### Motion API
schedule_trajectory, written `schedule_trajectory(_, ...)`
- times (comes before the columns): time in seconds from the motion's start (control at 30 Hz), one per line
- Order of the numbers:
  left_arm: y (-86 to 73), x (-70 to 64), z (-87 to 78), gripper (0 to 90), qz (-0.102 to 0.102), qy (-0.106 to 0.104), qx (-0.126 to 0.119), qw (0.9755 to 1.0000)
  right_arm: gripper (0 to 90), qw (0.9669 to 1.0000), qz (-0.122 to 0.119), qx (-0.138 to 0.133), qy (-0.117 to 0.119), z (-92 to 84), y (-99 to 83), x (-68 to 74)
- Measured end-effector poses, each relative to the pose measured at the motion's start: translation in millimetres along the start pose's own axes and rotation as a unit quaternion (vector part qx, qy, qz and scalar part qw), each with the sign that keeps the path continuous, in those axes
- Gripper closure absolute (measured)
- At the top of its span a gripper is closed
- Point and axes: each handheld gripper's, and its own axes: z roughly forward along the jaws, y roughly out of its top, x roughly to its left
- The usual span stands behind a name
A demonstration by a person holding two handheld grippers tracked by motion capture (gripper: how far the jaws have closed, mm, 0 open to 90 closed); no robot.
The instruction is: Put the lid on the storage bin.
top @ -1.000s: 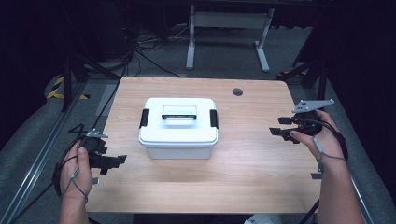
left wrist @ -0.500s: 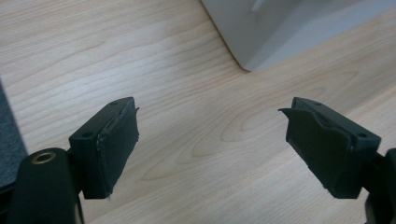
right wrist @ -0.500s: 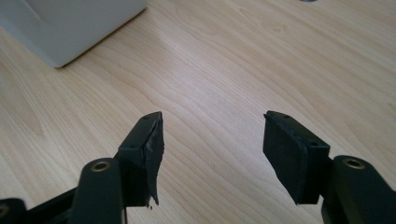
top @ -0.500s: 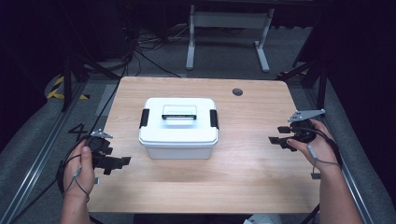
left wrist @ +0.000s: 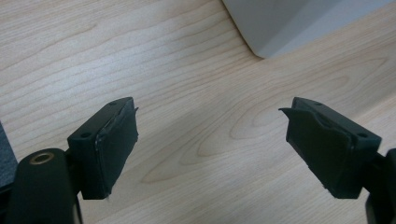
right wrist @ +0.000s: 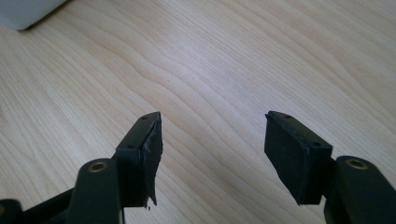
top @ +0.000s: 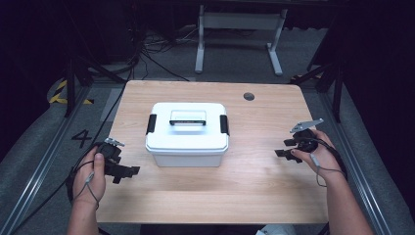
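At the middle of the light wooden table [top: 254, 191], a white rectangular plastic storage box [top: 187, 133], lid on, with a white carry handle [top: 187, 117] lying flat across the top and a black latch on each short side: left latch [top: 151, 124], right latch [top: 224, 124]. Upright, closed, untouched by either tool.

Left of the box, near the table's left edge: left gripper [top: 128, 171], black, two-jawed, held in the person's left hand [top: 93, 172], pointing toward the table's middle. Jaws spread wide, nothing between them, bare wood grain below. From the left gripper view, left gripper [left wrist: 210, 149] over the tabletop, one pad [left wrist: 119, 140] at the left and its partner at the right, with a lower corner of the box [left wrist: 285, 23] ahead at the top. Close to the box but apart from it.

Right of the box, well apart from it: right gripper [top: 284, 148], black, topped by a grey three-cornered plate [top: 306, 125], held in the right hand [top: 315, 152] and pointing left toward the box. Jaws wide apart, having just been opening, with nothing between them. From the right gripper view, right gripper [right wrist: 212, 154] low over bare wood, with a small white corner of the box [right wrist: 28, 11] at the upper left.

Near the far edge of the table, a small dark round hole [top: 248, 96].
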Motion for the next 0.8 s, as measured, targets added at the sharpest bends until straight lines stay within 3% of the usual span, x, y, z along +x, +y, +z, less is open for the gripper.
schedule_trajectory(0.23,-1.2,2.0,6.4,17.1,0.001,-0.008,0.01,0.9999,37.5,0.9994,0.002,0.034,0.006,18.8,-1.9,3.9)
schedule_trajectory(0.5,-1.4,1.4,6.7,17.2,0.004,-0.009,0.009,0.9999,36.2,0.9981,-0.01,0.061,-0.008,33.8,-3.1,10.3)
schedule_trajectory(0.8,1.4,1.4,8.4,17.2,0.0,-0.015,0.009,0.9998,36.1,0.9979,-0.012,0.061,-0.015,38.5,-5.0,10.0)
